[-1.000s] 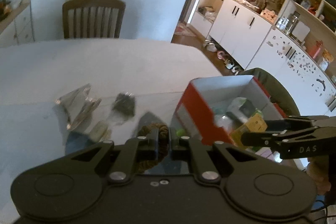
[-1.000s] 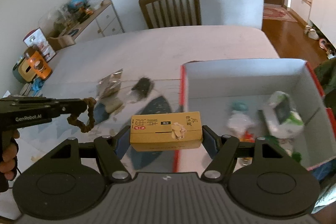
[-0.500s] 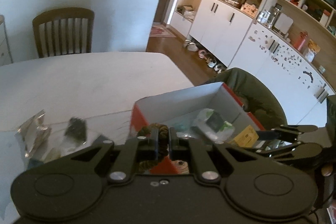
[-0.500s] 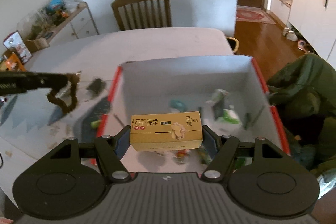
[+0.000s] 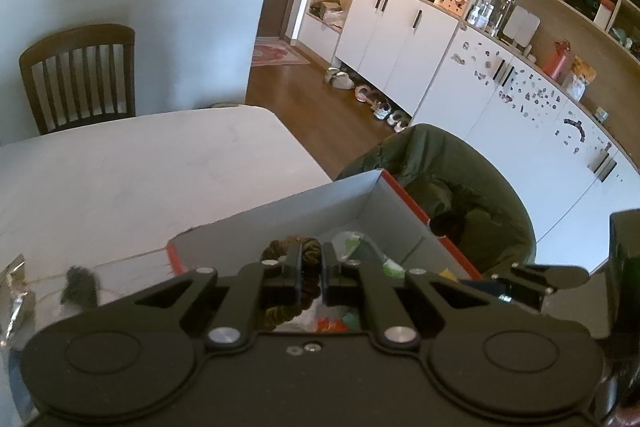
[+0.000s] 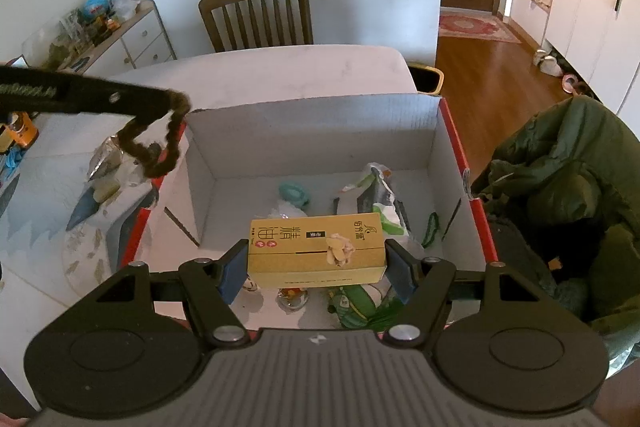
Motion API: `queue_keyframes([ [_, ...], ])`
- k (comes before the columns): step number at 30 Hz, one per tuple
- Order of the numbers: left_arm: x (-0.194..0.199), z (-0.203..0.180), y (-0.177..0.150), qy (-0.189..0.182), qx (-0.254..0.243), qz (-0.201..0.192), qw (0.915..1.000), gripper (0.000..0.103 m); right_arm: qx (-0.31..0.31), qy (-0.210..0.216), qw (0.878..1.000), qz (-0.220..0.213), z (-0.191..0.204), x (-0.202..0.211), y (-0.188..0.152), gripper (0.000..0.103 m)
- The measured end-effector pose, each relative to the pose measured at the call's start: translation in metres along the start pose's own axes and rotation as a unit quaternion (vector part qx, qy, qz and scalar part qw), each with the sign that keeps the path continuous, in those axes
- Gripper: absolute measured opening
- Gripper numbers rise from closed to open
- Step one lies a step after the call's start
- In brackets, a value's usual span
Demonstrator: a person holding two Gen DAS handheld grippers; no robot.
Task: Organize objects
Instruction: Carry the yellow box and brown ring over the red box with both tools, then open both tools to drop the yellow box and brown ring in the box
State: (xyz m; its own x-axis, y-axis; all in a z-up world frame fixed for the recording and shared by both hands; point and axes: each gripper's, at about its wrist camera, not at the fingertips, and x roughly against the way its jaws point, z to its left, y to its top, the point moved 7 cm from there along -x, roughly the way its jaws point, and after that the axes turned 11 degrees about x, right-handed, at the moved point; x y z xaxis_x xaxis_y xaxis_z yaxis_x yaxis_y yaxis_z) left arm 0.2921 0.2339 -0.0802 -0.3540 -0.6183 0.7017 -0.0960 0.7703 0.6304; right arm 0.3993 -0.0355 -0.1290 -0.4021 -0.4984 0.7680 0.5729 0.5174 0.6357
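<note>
Over the white counter [image 6: 280,67] we held our right gripper [image 6: 316,261] pinching a yellow box [image 6: 316,251] crosswise directly above the open carton [image 6: 320,119], while our left gripper [image 5: 311,267], pinching a brown scrunchie [image 6: 156,143], hovered at its left rim.

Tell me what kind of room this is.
Most likely a home dining area opening onto a hallway: a white dining table with a wooden chair, white storage cabinets with cluttered shelves, and shoes on the floor.
</note>
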Motion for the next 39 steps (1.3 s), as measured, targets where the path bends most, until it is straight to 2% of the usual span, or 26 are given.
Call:
queue_keyframes([
  [10, -0.050, -0.006, 0.001, 0.022, -0.004, 0.024, 0.9995, 0.007, 0.021, 0.025, 0.999, 0.015, 0.009, -0.025, 0.004, 0.070],
  [20, -0.099, 0.002, -0.021, 0.068, -0.026, 0.066, 0.9951, 0.007, 0.064, 0.029, 0.997, 0.034, 0.020, -0.064, -0.006, 0.071],
  [29, -0.119, 0.006, -0.033, 0.103, -0.046, 0.080, 0.9904, 0.007, 0.084, 0.022, 0.995, 0.052, 0.018, -0.082, -0.011, 0.071],
  [39, -0.132, 0.016, -0.048, 0.117, -0.031, 0.115, 0.9860, 0.007, 0.098, 0.009, 0.994, 0.045, 0.017, -0.084, -0.010, 0.071],
])
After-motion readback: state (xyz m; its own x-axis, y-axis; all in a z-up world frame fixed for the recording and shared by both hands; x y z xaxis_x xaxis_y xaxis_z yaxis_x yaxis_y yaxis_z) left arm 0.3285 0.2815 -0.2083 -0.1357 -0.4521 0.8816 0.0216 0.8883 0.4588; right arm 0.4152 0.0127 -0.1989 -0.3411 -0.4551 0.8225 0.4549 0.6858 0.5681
